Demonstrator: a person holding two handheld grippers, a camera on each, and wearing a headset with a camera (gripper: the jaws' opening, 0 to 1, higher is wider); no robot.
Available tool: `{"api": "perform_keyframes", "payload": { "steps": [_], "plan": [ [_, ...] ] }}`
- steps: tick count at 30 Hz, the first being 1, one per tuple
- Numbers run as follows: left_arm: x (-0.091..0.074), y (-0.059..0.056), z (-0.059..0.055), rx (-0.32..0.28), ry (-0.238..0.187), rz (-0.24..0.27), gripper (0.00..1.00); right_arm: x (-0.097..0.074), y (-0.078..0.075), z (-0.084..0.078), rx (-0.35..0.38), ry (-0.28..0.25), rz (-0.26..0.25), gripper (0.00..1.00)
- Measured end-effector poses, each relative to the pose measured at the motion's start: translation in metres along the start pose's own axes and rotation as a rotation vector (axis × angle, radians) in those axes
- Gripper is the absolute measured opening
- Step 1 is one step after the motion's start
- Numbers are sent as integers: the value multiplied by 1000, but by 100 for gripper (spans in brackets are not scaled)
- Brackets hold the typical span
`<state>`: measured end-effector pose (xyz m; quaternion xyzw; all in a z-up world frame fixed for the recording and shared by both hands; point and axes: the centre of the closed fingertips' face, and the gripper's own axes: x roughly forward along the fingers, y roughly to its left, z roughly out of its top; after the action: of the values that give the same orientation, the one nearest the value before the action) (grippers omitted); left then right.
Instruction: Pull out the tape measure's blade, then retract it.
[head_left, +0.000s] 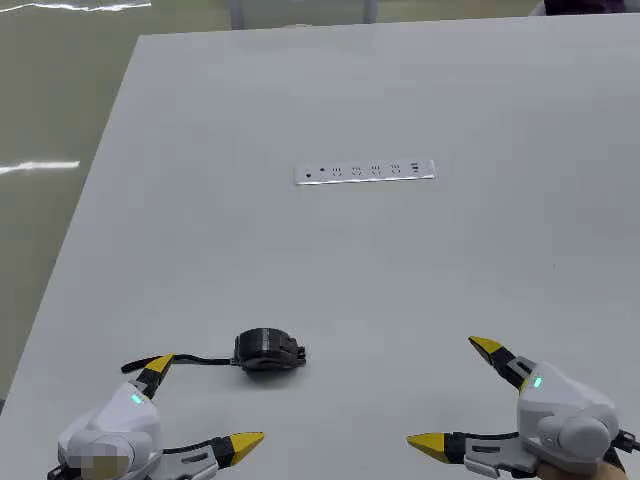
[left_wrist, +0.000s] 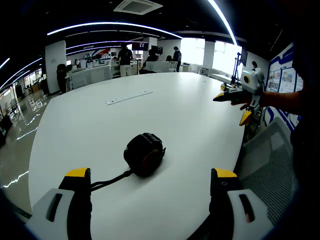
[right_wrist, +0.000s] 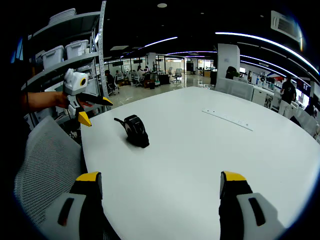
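Left gripper (head_left: 205, 400), a white handheld tool with black jaws tipped in yellow, sits at the lower left of the head view, low over the near edge of a broad, pale grey tabletop (head_left: 420, 270). Its jaws are spread wide, with nothing between them. Just beyond its tips and slightly to the right lies the small, round black tape measure (head_left: 268, 350), resting on the tabletop with its blade inside the case. A thin black wrist strap (head_left: 200, 361) trails from the left side of the case towards the far jaw of the left gripper. Its looped end lies right beside that yellow tip, and it is not clear whether the two touch. In the left gripper view the tape measure lies ahead, framed between the two jaws but apart from both.

Further right, at the lower right of the head view, the matching white right gripper (head_left: 452, 393) hovers over the tabletop, its jaws likewise spread wide and holding nothing. It is well apart from the tape measure. The right gripper view shows the case off to the left on the tabletop, near the left gripper. Towards the far middle of the tabletop, well beyond the grippers and the tape measure, lies a long, flat white power strip (head_left: 365, 171).
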<state>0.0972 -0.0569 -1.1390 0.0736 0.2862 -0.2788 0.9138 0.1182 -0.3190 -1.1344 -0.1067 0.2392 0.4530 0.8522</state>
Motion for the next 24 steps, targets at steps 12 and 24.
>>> {"api": "perform_keyframes", "payload": {
  "steps": [12, 24],
  "plan": [
    [0, 0, 2, 16, -4, 1, 99, 0, 0, 1, -8, -3, 1, 100],
    [1, 1, 1, 21, 3, 3, 99, 1, 2, 0, -14, 3, 12, 100]
  ]
}}
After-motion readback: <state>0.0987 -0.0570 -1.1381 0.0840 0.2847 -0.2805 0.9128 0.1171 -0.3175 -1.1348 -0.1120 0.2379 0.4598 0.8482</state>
